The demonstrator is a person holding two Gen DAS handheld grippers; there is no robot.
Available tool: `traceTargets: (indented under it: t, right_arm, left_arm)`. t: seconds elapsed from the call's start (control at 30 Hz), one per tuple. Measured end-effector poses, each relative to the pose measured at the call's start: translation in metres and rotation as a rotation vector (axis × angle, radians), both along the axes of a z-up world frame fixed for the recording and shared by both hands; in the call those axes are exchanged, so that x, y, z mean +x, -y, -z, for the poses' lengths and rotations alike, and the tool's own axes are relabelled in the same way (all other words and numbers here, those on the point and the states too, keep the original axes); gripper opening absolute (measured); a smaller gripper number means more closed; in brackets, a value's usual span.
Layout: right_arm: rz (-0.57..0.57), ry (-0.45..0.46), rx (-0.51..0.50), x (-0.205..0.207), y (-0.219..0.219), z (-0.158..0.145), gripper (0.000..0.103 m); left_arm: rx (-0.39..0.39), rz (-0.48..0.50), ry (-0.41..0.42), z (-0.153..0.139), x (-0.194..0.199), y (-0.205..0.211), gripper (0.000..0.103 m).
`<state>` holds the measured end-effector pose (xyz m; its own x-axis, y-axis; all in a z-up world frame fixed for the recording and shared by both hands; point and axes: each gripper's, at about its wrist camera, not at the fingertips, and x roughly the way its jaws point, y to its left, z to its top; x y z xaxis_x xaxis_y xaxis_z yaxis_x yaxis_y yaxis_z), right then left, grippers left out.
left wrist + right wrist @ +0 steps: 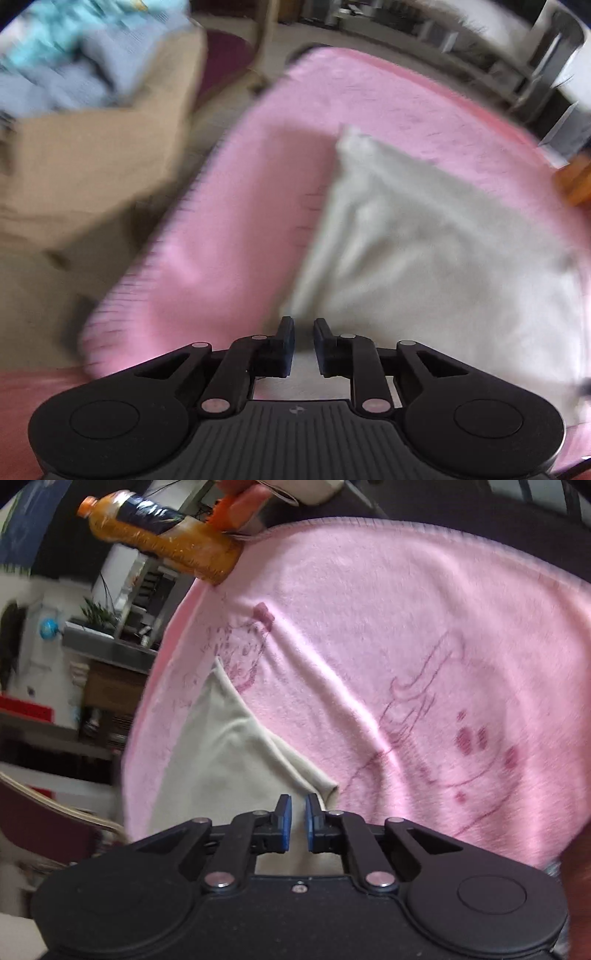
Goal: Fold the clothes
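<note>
- A pale grey-white cloth [424, 236] lies on a pink blanket [240, 221]. This is the piece of clothing to fold.
- In the left wrist view the cloth covers the near right part of the blanket. One pointed corner of it reaches toward the middle.
- In the right wrist view the same cloth [221, 746] lies by the blanket's left edge. A folded corner of it sits just in front of the claw.
- The left claw [303, 341] is over the near left edge of the cloth. Its two fingers have a narrow gap between them. I see no cloth in that gap, so it looks open and holds nothing.
- The right claw [298, 821] is almost pressed together, with only a thin slit left. No cloth shows in the slit. It looks empty too, but the cloth is right by its tips, so I can't be fully sure.
- A brown box [96, 158] with blue clothes in it stands beside the blanket's left edge.
- An orange drink bottle [159, 535] lies at a far corner of the blanket.
- I think this is the start of a fold. Both claws are close to the cloth's near edge, but neither has grabbed it.
- Next, each claw would need to open a bit, go down onto a corner, and pinch it. Then both could lift and lay that edge over the rest.
</note>
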<state>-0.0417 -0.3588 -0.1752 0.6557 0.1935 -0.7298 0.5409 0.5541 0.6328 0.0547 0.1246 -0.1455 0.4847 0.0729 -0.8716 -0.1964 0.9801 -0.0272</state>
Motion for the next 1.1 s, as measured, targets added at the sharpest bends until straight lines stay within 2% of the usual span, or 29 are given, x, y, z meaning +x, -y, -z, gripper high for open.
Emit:
traceTargets:
  t: [0.03, 0.1, 0.17, 0.27, 0.33, 0.4, 0.5, 0.57, 0.6, 0.67, 0.73, 0.77, 0.83, 0.93, 1.1]
  right_arm:
    - [0.011, -0.018, -0.087, -0.004, -0.003, -0.008, 0.014]
    - [-0.009, 0.014, -0.117, -0.008, -0.006, -0.016, 0.015]
    - [-0.032, 0.051, -0.137, -0.012, -0.010, -0.024, 0.016]
    - [-0.128, 0.119, -0.021, -0.009, -0.020, -0.020, 0.018]
    - [-0.197, 0.141, 0.084, -0.003, -0.027, -0.012, 0.018]
    - [-0.248, 0.138, 0.187, 0.002, -0.034, -0.003, 0.018]
    - [-0.265, 0.072, 0.185, 0.011, -0.040, 0.009, 0.018]
    - [-0.257, 0.016, 0.159, 0.016, -0.038, 0.015, 0.008]
    - [-0.247, 0.001, 0.155, 0.015, -0.036, 0.016, 0.007]
    - [-0.175, -0.012, 0.045, 0.006, -0.032, 0.005, 0.007]
    - [-0.091, -0.029, -0.091, -0.004, -0.028, -0.007, 0.010]
    - [-0.053, -0.020, -0.136, -0.011, -0.026, -0.012, 0.016]
    - [-0.044, 0.034, -0.082, -0.018, -0.027, -0.014, 0.022]
    - [-0.059, 0.105, 0.017, -0.023, -0.034, -0.016, 0.026]
    - [-0.156, 0.099, 0.053, -0.016, -0.058, -0.008, 0.030]
  left_arm:
    - [0.082, -0.014, 0.018, -0.002, -0.006, 0.002, 0.015]
    - [0.106, -0.009, 0.055, -0.007, -0.014, 0.004, 0.013]
    - [0.028, 0.044, 0.106, -0.015, -0.017, 0.006, 0.014]
    - [-0.042, 0.143, 0.128, -0.017, -0.020, 0.016, 0.017]
    - [-0.045, 0.188, 0.102, -0.012, -0.018, 0.025, 0.023]
    - [0.020, 0.185, 0.049, -0.001, -0.015, 0.031, 0.024]
    - [0.096, 0.185, -0.001, 0.009, -0.013, 0.037, 0.031]
    - [0.153, 0.178, -0.020, 0.006, -0.018, 0.040, 0.033]
    - [0.200, 0.163, -0.019, 0.006, -0.020, 0.042, 0.034]
    - [0.280, 0.137, -0.013, 0.005, -0.025, 0.045, 0.033]
    - [0.206, 0.147, 0.035, -0.002, -0.027, 0.042, 0.030]
    - [0.169, 0.152, 0.059, -0.005, -0.028, 0.040, 0.030]
    - [0.097, 0.164, 0.106, -0.011, -0.030, 0.038, 0.030]
    - [0.040, 0.235, 0.135, -0.014, -0.029, 0.051, 0.030]
    - [0.037, 0.331, 0.129, -0.007, -0.028, 0.074, 0.030]
